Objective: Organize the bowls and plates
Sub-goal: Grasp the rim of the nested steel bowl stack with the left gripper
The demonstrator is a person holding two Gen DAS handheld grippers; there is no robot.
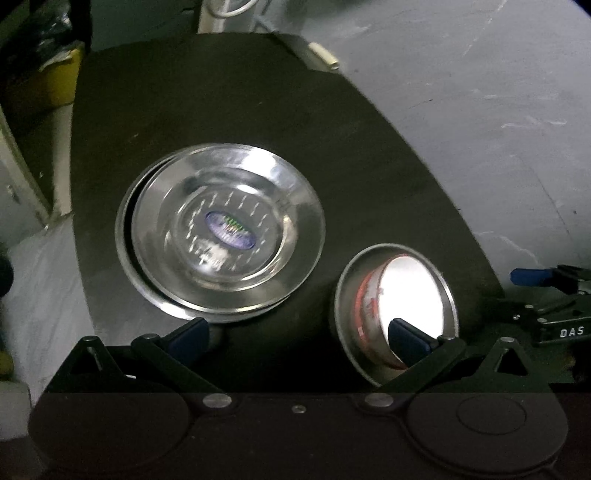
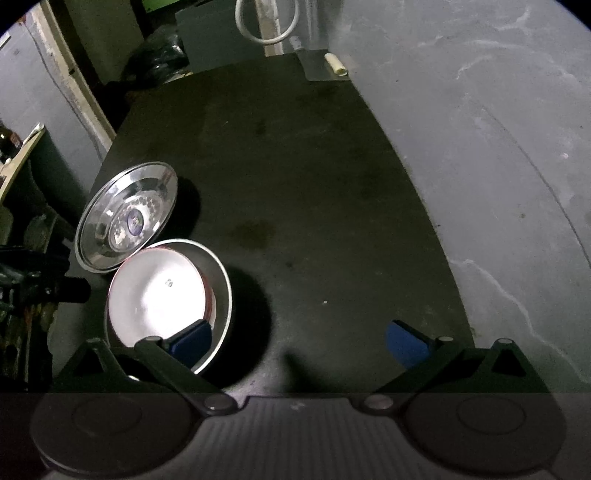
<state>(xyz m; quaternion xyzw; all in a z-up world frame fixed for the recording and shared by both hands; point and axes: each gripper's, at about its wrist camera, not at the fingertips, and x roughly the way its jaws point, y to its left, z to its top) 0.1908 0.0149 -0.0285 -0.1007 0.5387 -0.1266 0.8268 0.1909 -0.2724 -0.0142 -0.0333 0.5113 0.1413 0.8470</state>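
Observation:
Two steel plates (image 1: 221, 236) lie stacked on the dark table (image 1: 229, 110), the top one with a blue sticker. To their right a steel bowl (image 1: 345, 295) holds a white bowl with a red rim (image 1: 410, 291). My left gripper (image 1: 299, 336) is open; its right fingertip sits in front of the white bowl and nothing is gripped. In the right wrist view the plates (image 2: 125, 218) and the nested bowls (image 2: 159, 291) are at the left. My right gripper (image 2: 299, 341) is wide open, its left pad (image 2: 192, 339) over the steel bowl's near rim and its right pad over bare table.
The table (image 2: 295, 184) runs far ahead and to the right of the dishes. Grey floor (image 2: 498, 166) lies past its right edge. A white hose loop (image 2: 266, 26) and a small cream roll (image 2: 334, 62) sit at the far end. Cluttered shelves stand at the left.

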